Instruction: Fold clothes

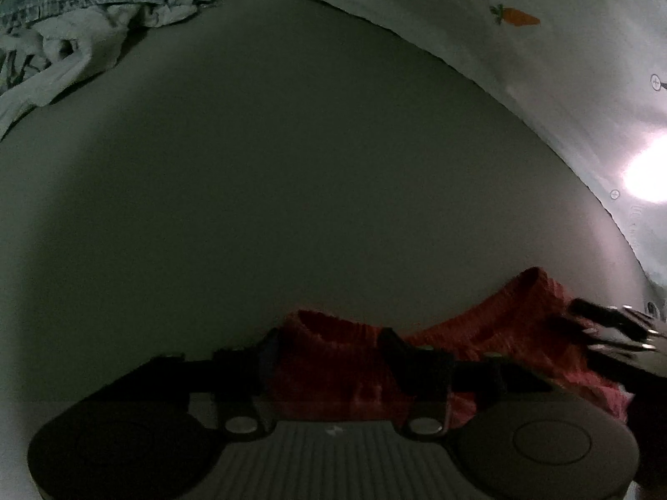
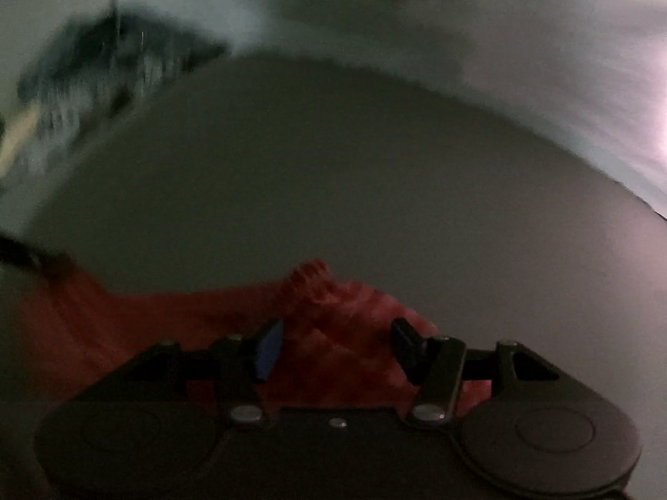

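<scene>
A red knitted garment (image 1: 479,333) lies low over the grey table (image 1: 292,166). In the left wrist view a thick fold of it fills the gap between the fingers of my left gripper (image 1: 329,348), which is shut on it. The cloth stretches right to the other gripper (image 1: 613,325), seen blurred at the edge. In the right wrist view a bunched part of the red garment (image 2: 333,312) sits between the half-closed fingers of my right gripper (image 2: 337,343), which is shut on it. The cloth runs left from there.
A pile of denim and white clothes (image 1: 83,21) lies at the table's far left, blurred in the right wrist view (image 2: 104,66). A white sheet with carrot prints (image 1: 517,16) lies beyond the far edge. A bright light (image 1: 646,179) glares at the right. The scene is dim.
</scene>
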Motion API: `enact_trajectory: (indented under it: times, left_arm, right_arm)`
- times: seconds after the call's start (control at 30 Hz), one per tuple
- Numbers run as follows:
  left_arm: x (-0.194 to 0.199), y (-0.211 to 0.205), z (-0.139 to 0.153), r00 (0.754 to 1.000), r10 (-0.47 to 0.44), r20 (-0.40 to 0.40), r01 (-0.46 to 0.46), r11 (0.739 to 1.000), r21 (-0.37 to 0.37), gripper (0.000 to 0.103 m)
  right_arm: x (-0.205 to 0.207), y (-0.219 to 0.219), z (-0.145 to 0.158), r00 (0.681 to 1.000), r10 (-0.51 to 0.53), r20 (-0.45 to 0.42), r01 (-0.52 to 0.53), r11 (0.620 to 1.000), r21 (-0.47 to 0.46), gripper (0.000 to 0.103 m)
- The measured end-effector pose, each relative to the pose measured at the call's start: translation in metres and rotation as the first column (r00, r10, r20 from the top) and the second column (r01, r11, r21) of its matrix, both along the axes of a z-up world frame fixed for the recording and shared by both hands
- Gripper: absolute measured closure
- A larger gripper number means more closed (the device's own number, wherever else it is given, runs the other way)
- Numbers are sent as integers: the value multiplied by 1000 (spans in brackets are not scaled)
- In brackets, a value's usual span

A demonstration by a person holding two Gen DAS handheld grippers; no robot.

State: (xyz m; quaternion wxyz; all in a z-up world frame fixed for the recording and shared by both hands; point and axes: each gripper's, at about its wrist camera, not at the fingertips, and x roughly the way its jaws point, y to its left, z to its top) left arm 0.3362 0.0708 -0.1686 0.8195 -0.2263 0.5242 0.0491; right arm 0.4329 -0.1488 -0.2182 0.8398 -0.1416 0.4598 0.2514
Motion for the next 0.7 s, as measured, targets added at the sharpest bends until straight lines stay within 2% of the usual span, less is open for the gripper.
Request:
enact_trajectory:
  times: [0.03,0.1,0.13,0.17,0.2,0.27,0.37,0.47,0.53,0.57,0.63,0.7]
  left_arm:
    - [1,1,-1,1000,5,1,-5,1000,-11,72]
    - [3,2,-3,1000,16,1,-16,999,-27,82]
    - [4,1,-3,1000,22,6,-21,999,-29,84]
    - [5,0,-2,1000,27,12,-27,999,-29,87]
    - [6,-1,-1,999,32,18,-32,999,-29,88]
    - [2,-7,32,993,21,120,-20,1000,-5,89]
    - [-5,-17,85,959,-6,285,-5,999,36,89]
    - [-12,-27,138,897,-38,440,4,997,79,89]
    - [-16,-33,174,842,-63,536,5,994,109,89]
    - [-18,-36,192,810,-76,581,5,992,123,89]
    - [-23,-43,227,739,-104,666,1,988,152,89]
    - [-42,-53,265,640,-155,753,-17,976,216,89]
  right_arm:
    - [4,1,-7,1000,22,-1,-22,1000,-7,47]
    - [10,-1,-11,999,52,-8,-52,998,41,59]
    - [14,-4,-10,999,40,-17,-39,997,72,83]
    - [17,-8,-8,999,22,-27,-19,994,104,101]
    - [20,-13,-6,1000,-10,-28,13,991,135,101]
    - [16,-25,6,997,-76,28,69,980,187,102]
    - [3,-36,48,976,-150,160,107,963,249,103]
    - [-25,-44,111,909,-198,368,83,948,306,103]
    - [-37,-49,156,841,-237,486,61,935,350,103]
    - [-45,-53,180,797,-267,541,48,922,383,103]
    - [-63,-64,221,713,-322,623,16,896,445,103]
    - [-82,-71,255,629,-370,683,-21,871,491,103]
